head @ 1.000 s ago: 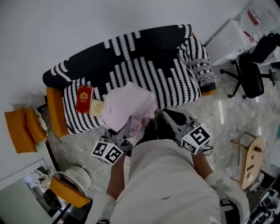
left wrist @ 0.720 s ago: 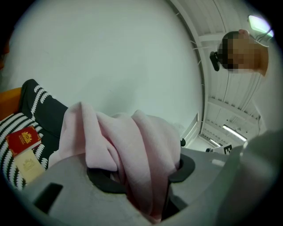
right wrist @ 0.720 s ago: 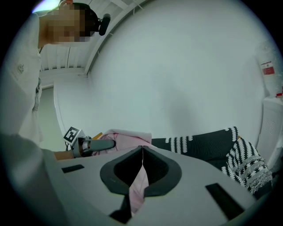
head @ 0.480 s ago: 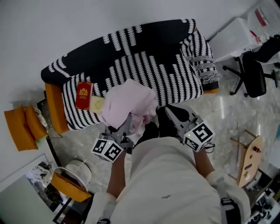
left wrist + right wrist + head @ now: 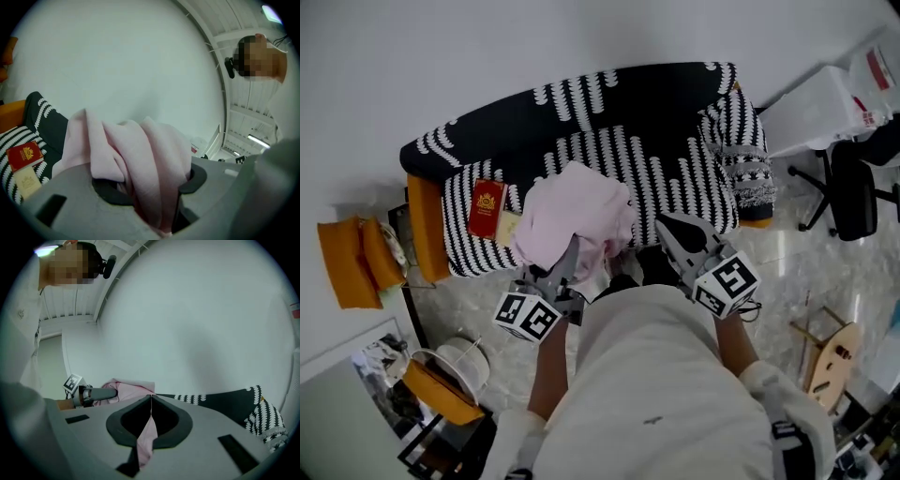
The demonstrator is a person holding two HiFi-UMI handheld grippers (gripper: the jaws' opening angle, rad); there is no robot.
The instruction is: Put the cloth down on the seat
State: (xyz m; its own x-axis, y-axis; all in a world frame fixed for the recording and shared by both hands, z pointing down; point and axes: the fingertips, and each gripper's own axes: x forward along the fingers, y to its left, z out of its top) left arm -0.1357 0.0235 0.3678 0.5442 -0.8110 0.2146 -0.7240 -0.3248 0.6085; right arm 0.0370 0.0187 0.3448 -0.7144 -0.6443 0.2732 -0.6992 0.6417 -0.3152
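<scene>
A pale pink cloth [image 5: 572, 214] hangs bunched over the front edge of a sofa seat [image 5: 666, 178] covered in black-and-white stripes. My left gripper [image 5: 572, 247] is below the cloth's near side. In the left gripper view a thick fold of the cloth [image 5: 140, 150] fills the left gripper [image 5: 150, 183], which is shut on it. My right gripper [image 5: 664, 225] is at the cloth's right, over the seat's front edge. In the right gripper view the right gripper [image 5: 151, 397] is shut on a thin edge of the cloth [image 5: 147, 439].
A red booklet [image 5: 487, 207] and a pale card [image 5: 508, 228] lie on the seat's left end. Orange cushions [image 5: 352, 262] sit on the floor at left. A white round fan [image 5: 455, 361] is near my left side. An office chair [image 5: 862, 192] and a white box [image 5: 816, 111] stand at right.
Both grippers and the cloth have edged forward over the sofa's front edge. Both grips look the same.
</scene>
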